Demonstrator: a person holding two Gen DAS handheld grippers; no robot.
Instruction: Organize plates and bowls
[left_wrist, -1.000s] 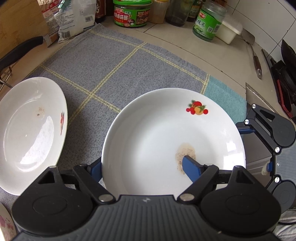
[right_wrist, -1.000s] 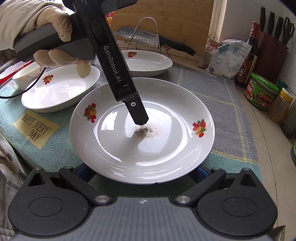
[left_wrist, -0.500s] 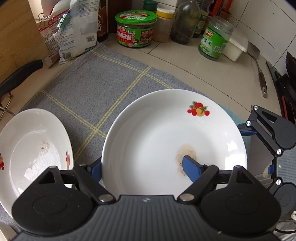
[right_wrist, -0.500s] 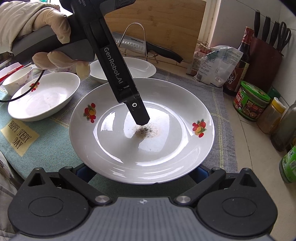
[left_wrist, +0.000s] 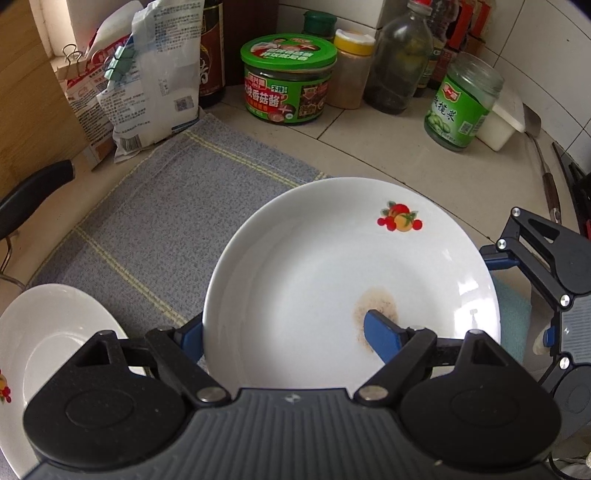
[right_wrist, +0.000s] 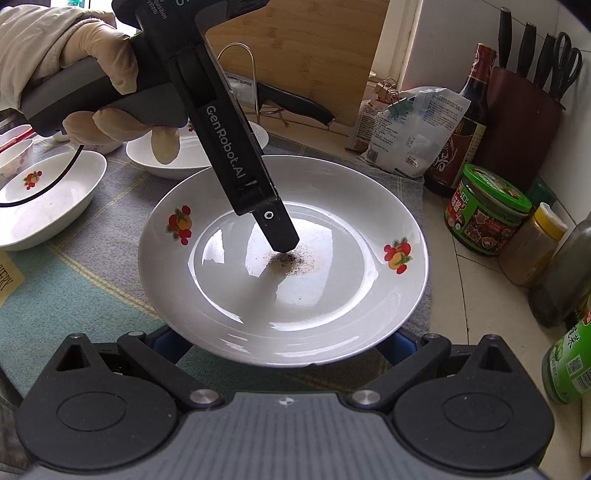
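A white plate (left_wrist: 332, 277) with fruit decals and a brown speckled smear at its centre sits over the grey checked cloth (left_wrist: 155, 221). My left gripper (left_wrist: 282, 325) is shut on it, with one blue finger on the plate's floor and the other outside the near rim. From the right wrist view the same plate (right_wrist: 332, 295) shows a gloved hand (right_wrist: 99, 70) pointing that gripper steeply down, finger (right_wrist: 277, 225) on the smear. My right gripper (right_wrist: 284, 343) has its jaws wide apart, and both tips are tucked under the plate's near rim.
Another white plate (left_wrist: 48, 350) lies at the left, and two more dishes (right_wrist: 48, 199) (right_wrist: 173, 155) sit behind the hand. Jars and bottles (left_wrist: 288, 77) (left_wrist: 461, 99) line the tiled wall, beside flour bags (left_wrist: 147, 74). A knife block (right_wrist: 524, 110) stands at the far right.
The plate and both grippers have travelled together across the cloth toward the jars. The other dishes have slid off to the left of both views. Neither grip has altered.
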